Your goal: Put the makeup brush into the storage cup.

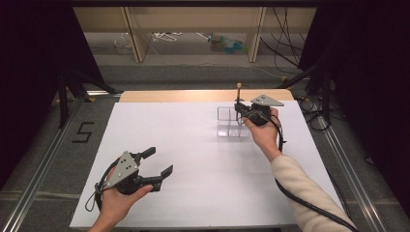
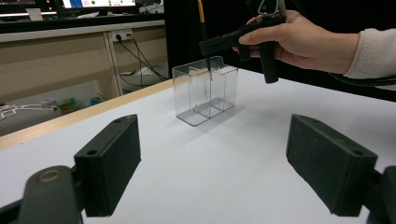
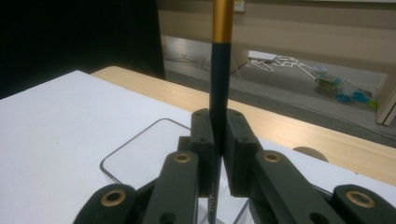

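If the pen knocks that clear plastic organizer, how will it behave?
The clear organizer looks thin-walled and empty, so probably light. On the smooth white table it would likely slide, and being tall and narrow, perhaps tip. The right gripper holds the pen upright above it.

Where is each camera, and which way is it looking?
High view: above the table, looking forward and down; both hands and forearms show.
Left gripper view: on the left gripper, facing the clear box; its open fingers show.
Right gripper view: on the right gripper, fingers shut on the pen.
All share the clear box.
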`<state>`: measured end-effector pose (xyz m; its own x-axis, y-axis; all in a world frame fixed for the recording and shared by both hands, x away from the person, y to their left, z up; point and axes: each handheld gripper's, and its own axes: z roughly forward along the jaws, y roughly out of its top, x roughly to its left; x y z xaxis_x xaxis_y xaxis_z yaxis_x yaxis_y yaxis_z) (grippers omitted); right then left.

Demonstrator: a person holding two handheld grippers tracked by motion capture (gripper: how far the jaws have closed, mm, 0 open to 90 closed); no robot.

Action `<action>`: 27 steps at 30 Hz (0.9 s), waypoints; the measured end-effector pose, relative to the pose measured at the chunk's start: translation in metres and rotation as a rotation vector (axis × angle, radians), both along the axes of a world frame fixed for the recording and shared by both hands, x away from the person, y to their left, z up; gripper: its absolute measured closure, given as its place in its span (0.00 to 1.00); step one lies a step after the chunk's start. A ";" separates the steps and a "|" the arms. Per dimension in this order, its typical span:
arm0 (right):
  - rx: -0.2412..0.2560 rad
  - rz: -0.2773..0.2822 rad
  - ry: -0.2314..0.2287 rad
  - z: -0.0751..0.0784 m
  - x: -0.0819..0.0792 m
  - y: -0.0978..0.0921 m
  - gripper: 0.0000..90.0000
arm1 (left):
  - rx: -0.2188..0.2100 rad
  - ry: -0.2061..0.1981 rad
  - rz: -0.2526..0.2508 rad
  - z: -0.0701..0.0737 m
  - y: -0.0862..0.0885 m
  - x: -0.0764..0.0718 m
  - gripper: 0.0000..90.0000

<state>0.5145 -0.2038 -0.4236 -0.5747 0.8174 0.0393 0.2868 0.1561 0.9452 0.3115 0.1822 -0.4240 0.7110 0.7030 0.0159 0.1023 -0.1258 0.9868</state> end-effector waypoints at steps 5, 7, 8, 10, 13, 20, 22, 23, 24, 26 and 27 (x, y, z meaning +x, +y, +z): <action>0.004 0.006 -0.002 -0.001 0.001 0.000 0.93 | 0.000 0.000 0.000 0.000 0.000 0.000 0.19; 0.005 0.004 0.010 -0.002 0.000 0.000 0.93 | 0.001 0.000 0.000 0.000 0.000 0.000 0.19; -0.002 0.000 -0.001 -0.002 0.001 -0.001 0.93 | 0.001 0.000 0.000 0.000 0.000 0.000 0.19; 0.000 -0.001 0.002 -0.002 0.001 -0.001 0.93 | 0.001 0.000 0.000 0.000 0.000 0.000 0.19; -0.004 -0.003 0.003 -0.002 0.000 0.000 0.93 | -0.001 0.000 0.001 0.000 0.000 0.000 0.19; 0.009 0.006 0.010 -0.004 0.000 0.001 0.93 | 0.001 -0.002 -0.001 0.000 0.000 0.000 0.19; -0.002 0.006 -0.002 -0.004 0.001 0.001 0.93 | -0.003 0.004 0.004 0.000 0.000 0.000 0.19; -0.002 0.006 -0.002 -0.004 0.001 0.001 0.93 | -0.001 0.001 0.003 0.000 0.000 0.000 0.19; -0.002 0.006 -0.001 -0.004 0.001 0.000 0.93 | -0.005 0.005 0.002 0.000 0.000 0.000 0.19; 0.003 0.003 0.001 -0.004 0.001 0.001 0.93 | 0.002 -0.003 0.000 0.000 0.000 0.000 0.19; 0.004 0.002 0.001 -0.004 0.001 0.001 0.93 | 0.000 0.001 0.001 0.000 0.000 0.000 0.19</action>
